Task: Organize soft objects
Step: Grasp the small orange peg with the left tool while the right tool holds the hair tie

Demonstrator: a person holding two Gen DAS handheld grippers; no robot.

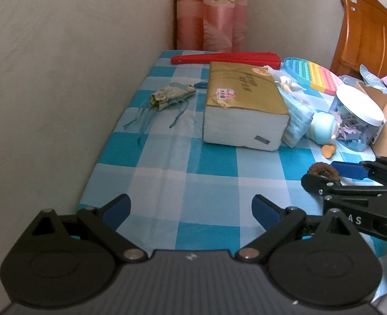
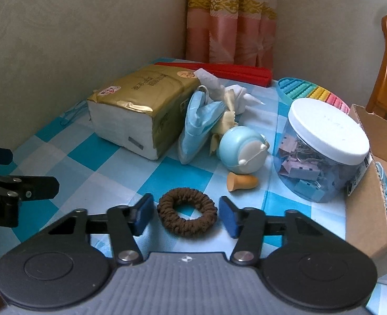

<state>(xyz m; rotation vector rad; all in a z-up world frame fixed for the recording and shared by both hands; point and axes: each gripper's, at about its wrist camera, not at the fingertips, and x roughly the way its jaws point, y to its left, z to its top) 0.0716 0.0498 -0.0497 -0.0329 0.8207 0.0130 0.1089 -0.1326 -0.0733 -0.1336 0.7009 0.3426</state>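
A brown hair scrunchie [image 2: 187, 212] lies on the blue checked cloth [image 2: 93, 173], right between the open fingers of my right gripper [image 2: 185, 216]; the pads stand on either side of it, apart from it. It also shows in the left wrist view [image 1: 323, 171], beside the right gripper [image 1: 332, 177]. My left gripper [image 1: 192, 210] is open and empty above the cloth [image 1: 193, 168]. A crumpled green cloth pouch with ribbons [image 1: 168, 95] lies at the far left. Blue face masks [image 2: 198, 123] and white crumpled fabric [image 2: 227, 92] lie beside a gold tissue pack [image 2: 138, 110].
A clear jar of binder clips with a white lid [image 2: 324, 149], a cardboard box [image 2: 372, 173], a round blue toy [image 2: 242, 149], an orange stopper [image 2: 242, 182], a red folded fan [image 2: 219, 74] and a rainbow pop toy [image 2: 311, 92] crowd the right and back. Wall on the left.
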